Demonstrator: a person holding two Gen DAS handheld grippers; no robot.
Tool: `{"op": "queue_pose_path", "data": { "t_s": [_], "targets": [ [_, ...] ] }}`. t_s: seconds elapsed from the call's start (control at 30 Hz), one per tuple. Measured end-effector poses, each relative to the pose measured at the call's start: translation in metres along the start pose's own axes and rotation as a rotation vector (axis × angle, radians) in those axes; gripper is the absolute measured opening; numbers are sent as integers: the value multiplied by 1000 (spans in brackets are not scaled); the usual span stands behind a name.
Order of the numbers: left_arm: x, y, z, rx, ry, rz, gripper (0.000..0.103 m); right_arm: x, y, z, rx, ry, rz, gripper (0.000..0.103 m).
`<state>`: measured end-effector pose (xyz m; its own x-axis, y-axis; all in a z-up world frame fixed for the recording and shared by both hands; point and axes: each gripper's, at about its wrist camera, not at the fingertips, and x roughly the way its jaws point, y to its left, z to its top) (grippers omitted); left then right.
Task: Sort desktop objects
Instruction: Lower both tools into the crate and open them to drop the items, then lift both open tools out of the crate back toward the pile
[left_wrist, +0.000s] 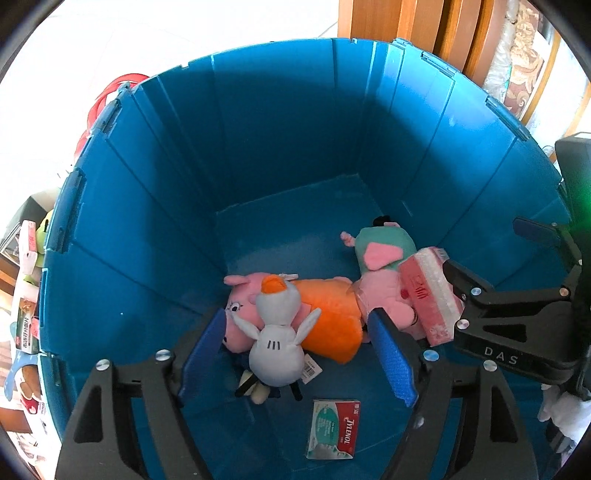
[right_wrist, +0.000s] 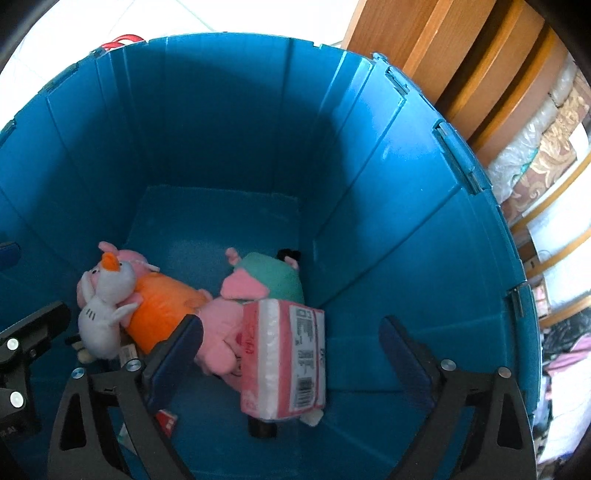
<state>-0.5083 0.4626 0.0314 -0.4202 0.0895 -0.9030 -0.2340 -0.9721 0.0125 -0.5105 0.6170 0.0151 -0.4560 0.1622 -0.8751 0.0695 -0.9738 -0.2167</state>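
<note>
Both grippers hang over a deep blue bin (left_wrist: 280, 122). On its floor lie a white plush with an orange nose (left_wrist: 275, 343), a pink pig plush in an orange dress (left_wrist: 328, 314), a pig plush in teal (left_wrist: 384, 251), a pink tissue pack (left_wrist: 428, 295) and a Tylenol box (left_wrist: 334, 430). My left gripper (left_wrist: 297, 356) is open above the white plush, its pads clear of it. My right gripper (right_wrist: 291, 360) is open too. The tissue pack (right_wrist: 284, 354) rests on the pig plush (right_wrist: 218, 332) below, between its fingers, and neither pad presses on it.
Wooden furniture (left_wrist: 406, 29) stands behind the bin on the right, with patterned fabric (right_wrist: 546, 155) beside it. Several packets and boxes (left_wrist: 26, 295) lie outside the bin's left wall. A red handle (left_wrist: 110, 92) shows past the far left rim.
</note>
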Motion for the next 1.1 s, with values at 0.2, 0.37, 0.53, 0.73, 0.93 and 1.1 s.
{"op": "queue_pose_path", "data": {
  "t_s": [0.2,0.37,0.53,0.73,0.93,1.1],
  "targets": [
    [-1,0,0,-7,-9,-8,79,0,3,0,0,-11,3,97],
    [-12,0,-2,-15,-58,2,79,-4,1,0,14,-29,6,97],
    [-30,-6,-6,19,-107,31,79,-12,-2,0,37,-54,32,97],
    [-95,-4,-25,24,-266,0,79,-57,-8,-2,73,-162,89,98],
    [-164,16,-70,-14,-455,12,79,-121,13,-21,39,-330,134,102],
    [-204,51,-113,-81,-585,96,87,-167,45,-45,1,-450,190,102]
  ]
}}
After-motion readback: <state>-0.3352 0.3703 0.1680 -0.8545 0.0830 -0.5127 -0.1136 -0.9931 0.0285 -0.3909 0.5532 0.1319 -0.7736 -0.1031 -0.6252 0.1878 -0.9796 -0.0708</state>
